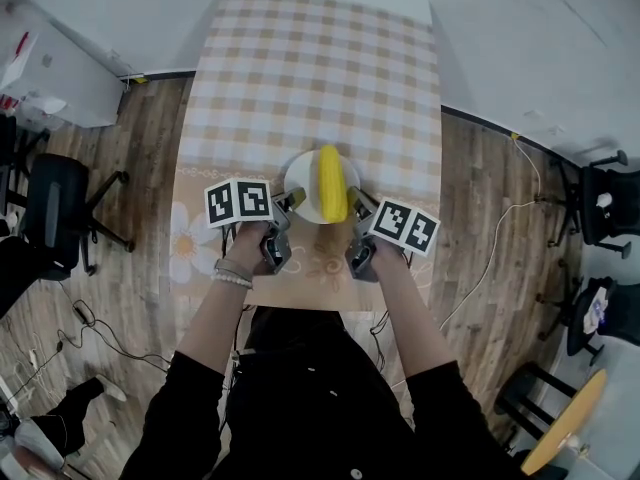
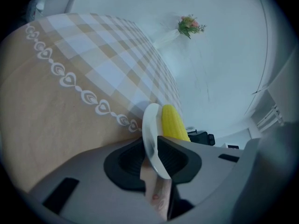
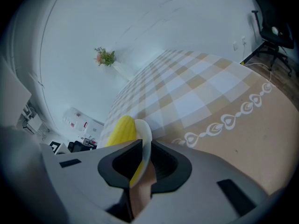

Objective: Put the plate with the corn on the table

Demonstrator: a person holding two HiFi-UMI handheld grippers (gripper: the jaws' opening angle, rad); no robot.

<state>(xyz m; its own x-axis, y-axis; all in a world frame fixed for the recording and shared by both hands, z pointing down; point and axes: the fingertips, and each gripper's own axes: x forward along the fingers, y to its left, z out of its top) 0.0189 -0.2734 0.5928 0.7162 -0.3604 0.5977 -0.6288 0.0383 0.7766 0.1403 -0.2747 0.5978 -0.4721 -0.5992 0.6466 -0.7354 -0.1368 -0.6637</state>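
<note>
Plate: a white plate (image 1: 299, 182) sits over the near half of the table (image 1: 310, 68), above the plain border of the checked cloth and close to the person's edge.
Corn: one yellow cob (image 1: 331, 183) lies along the middle of the plate, lengthwise away from the person.
Left gripper: the left gripper (image 1: 287, 204) is clamped on the plate's left rim. In the left gripper view the rim (image 2: 150, 134) passes edge-on between the two dark pads, with the cob (image 2: 173, 123) just behind it.
Right gripper: the right gripper (image 1: 361, 206) is clamped on the opposite rim. In the right gripper view the rim (image 3: 144, 139) is pinched between the pads, with the cob (image 3: 122, 129) beside it.
Contact with table: cannot be confirmed. Each gripper has one jaw under the rim, so the plate is probably borne by the grippers and not yet resting on the cloth.
Done: the plate is over the table, level, and the cob is in place.
Left to do: lower the plate until its base rests on the cloth, then open both grippers and draw them clear.
Risk: uneven release could tip the plate and roll the cob off.
Surroundings: flowers (image 2: 189, 26) stand at the table's far end.
</note>
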